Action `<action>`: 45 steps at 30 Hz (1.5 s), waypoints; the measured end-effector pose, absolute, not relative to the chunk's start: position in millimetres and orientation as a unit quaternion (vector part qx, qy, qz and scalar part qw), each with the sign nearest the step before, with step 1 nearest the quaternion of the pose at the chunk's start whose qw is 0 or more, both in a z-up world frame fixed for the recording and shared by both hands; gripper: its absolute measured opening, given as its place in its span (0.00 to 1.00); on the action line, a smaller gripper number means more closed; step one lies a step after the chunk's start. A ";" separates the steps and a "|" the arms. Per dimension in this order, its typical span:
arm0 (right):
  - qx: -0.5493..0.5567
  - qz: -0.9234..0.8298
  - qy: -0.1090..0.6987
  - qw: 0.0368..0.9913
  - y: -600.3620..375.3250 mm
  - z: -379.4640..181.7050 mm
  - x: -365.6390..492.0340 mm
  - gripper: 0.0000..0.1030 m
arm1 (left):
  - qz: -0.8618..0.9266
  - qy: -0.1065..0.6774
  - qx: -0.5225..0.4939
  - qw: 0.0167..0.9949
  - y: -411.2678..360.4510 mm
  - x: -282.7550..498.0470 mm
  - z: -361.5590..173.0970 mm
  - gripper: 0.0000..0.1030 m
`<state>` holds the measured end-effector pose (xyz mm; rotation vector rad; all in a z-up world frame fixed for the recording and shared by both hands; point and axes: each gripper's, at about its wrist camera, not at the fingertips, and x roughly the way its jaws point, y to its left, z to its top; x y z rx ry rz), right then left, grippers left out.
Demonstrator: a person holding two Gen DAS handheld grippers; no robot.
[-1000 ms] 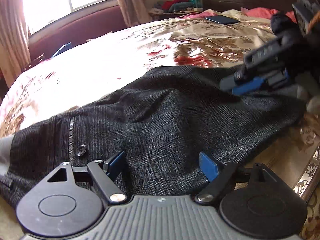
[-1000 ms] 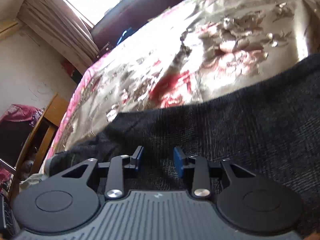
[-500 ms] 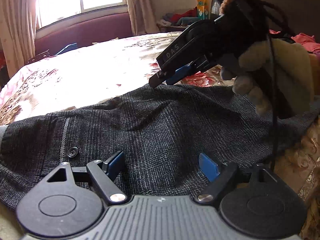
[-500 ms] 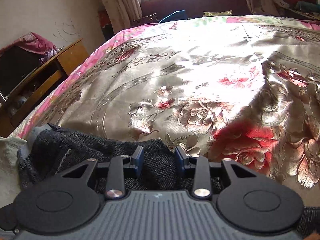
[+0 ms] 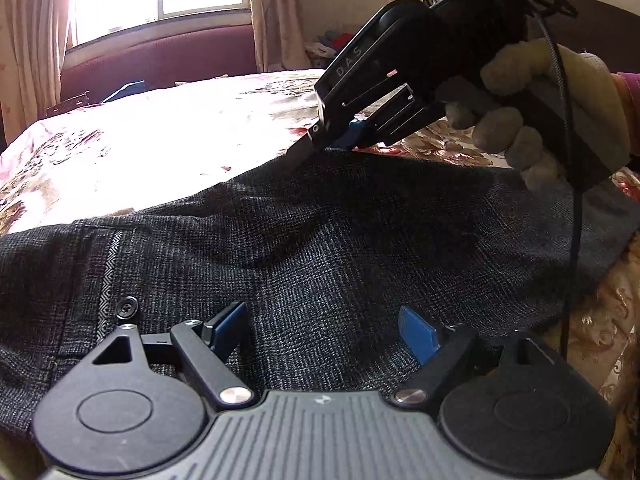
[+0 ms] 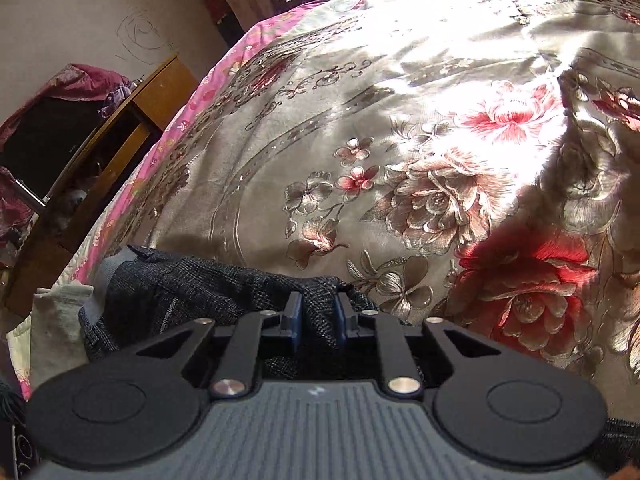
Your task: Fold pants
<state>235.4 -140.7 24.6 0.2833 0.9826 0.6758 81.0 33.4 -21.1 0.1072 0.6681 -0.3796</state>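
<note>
Dark grey checked pants [image 5: 304, 248] lie spread on a floral bedspread [image 5: 168, 148], waistband and a black button [image 5: 127, 306] at the left. My left gripper [image 5: 324, 330] is open, its blue pads low over the pants' near part, gripping nothing. My right gripper [image 6: 316, 320] is shut on the pants' far edge [image 6: 320, 300], with cloth pinched between its blue pads. It also shows in the left wrist view [image 5: 340, 142], held by a gloved hand at the far edge of the cloth.
The bedspread [image 6: 440, 160] stretches away beyond the pants. A wooden cabinet [image 6: 100, 148] stands off the bed's left side. A maroon window seat [image 5: 160, 60] and curtains lie behind the bed. A black cable [image 5: 572, 240] hangs from the right gripper.
My right gripper has come down onto the far edge of the pants and closed on the cloth. My left gripper has stayed open over the near part.
</note>
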 end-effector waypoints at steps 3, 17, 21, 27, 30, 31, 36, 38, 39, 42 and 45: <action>0.107 0.279 0.454 0.839 -129.8 26.1 237.9 0.14 | -0.181 0.328 0.054 0.926 32.8 77.9 -20.9 0.92; 0.245 0.102 0.310 0.913 -258.8 59.3 108.7 0.31 | -0.155 0.313 0.118 0.930 2.7 56.4 -14.0 0.94; 0.323 -0.034 0.284 0.902 -372.6 28.1 25.6 0.35 | -0.182 0.287 0.179 0.923 -32.5 39.9 -7.8 0.94; 0.448 -0.172 0.208 0.852 -491.2 -20.2 -70.0 0.35 | -0.271 0.275 0.250 0.888 -117.6 12.4 -2.2 0.94; 0.496 -0.184 0.187 0.828 -523.3 -42.1 -78.3 0.35 | -0.298 0.260 0.294 0.870 -156.2 7.7 -1.9 0.94; 0.506 -0.184 0.177 0.824 -528.9 -46.1 -76.9 0.33 | -0.302 0.256 0.304 0.867 -165.6 7.3 -0.4 0.94; 0.499 -0.196 0.160 0.829 -547.0 -50.6 -57.2 0.15 | -0.307 0.259 0.321 0.858 -190.7 14.2 4.3 0.94; 0.488 -0.203 0.167 0.832 -550.7 -51.8 -54.6 0.04 | -0.306 0.261 0.324 0.856 -195.3 16.7 2.2 0.94; 0.488 -0.200 0.167 0.833 -550.6 -52.3 -55.3 0.03 | -0.306 0.262 0.325 0.856 -197.4 17.6 1.2 0.94; 0.459 -0.201 0.180 0.846 -549.7 -48.9 -51.3 0.03 | -0.307 0.262 0.330 0.854 -199.7 17.0 1.0 0.94; 0.439 -0.211 0.191 0.852 -545.7 -45.6 -52.8 0.08 | -0.309 0.262 0.329 0.853 -201.0 20.7 0.1 0.94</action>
